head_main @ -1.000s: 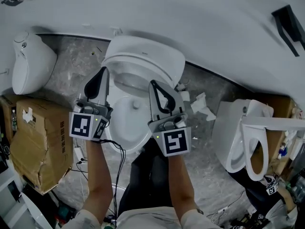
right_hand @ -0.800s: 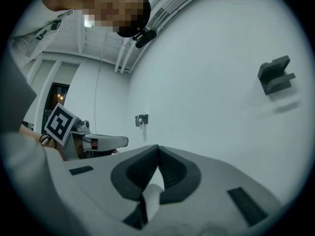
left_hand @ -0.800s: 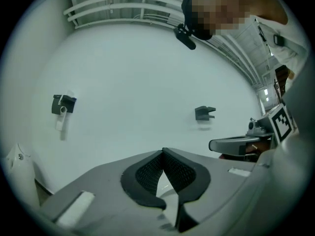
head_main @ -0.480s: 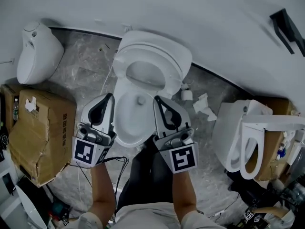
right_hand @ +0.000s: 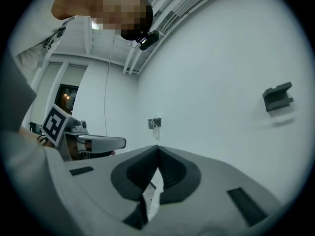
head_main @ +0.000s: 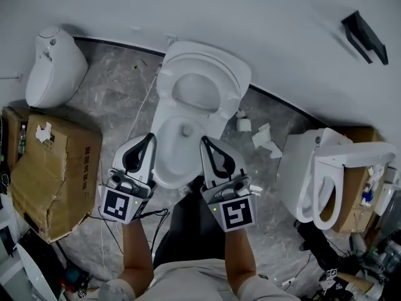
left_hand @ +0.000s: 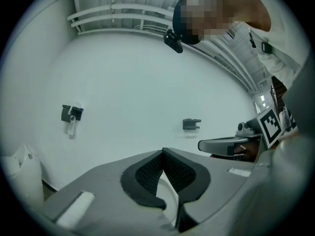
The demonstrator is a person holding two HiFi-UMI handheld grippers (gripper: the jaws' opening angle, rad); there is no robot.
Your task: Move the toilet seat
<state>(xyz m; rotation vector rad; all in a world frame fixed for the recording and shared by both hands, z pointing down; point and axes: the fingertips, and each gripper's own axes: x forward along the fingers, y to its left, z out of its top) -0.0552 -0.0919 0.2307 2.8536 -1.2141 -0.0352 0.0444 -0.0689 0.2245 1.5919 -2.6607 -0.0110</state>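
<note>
Shows the seat (head_main: 233,83) raised at 12 o'clock, leaning back toward the wall, with the bowl (head_main: 177,158) open just below. Finds the left gripper (head_main: 148,140) and right gripper (head_main: 205,143) flanking the bowl at 8 and 4 o'clock, held level above it, fingers of each pressed together on nothing. Fits either a seat lifted and left up or one waiting to come down. Risks, on this reading, a slam onto the rim: a nudge past upright with no grip behind it to brake the fall. Risks a slip as well, closed tips on smooth plastic giving only a push, never a hold. Might also snag the cable (head_main: 161,213) trailing at 6 o'clock beneath the left gripper during any quick reach.
</note>
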